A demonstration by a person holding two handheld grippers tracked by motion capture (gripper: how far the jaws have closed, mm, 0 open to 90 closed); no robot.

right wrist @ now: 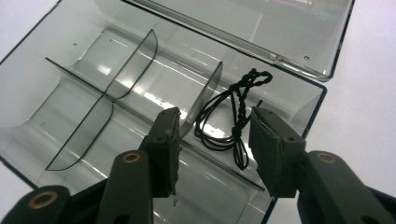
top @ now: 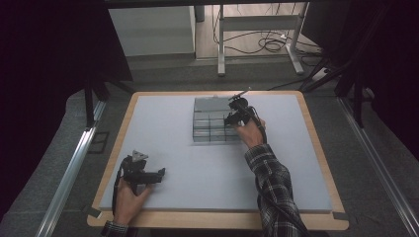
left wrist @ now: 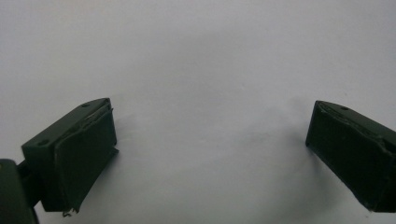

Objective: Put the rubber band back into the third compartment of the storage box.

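The black cord [right wrist: 232,116] already lies in a compartment of the clear box [right wrist: 70,93], between the spread jaws of the right hand-held gripper [right wrist: 215,140] (nothing pinched). It seems only closing the lid [right wrist: 261,28] is left; the left hand-held gripper [left wrist: 208,154] rests spread on the worktop [left wrist: 201,56]

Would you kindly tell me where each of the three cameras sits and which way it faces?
High view: above the person's side, facing forward and down on the table; both forearms show.
Left gripper view: on the left gripper, facing bare tabletop; open jaws.
Right gripper view: on the right gripper, facing the clear box and black cord.
Shared: high and right views show the box.
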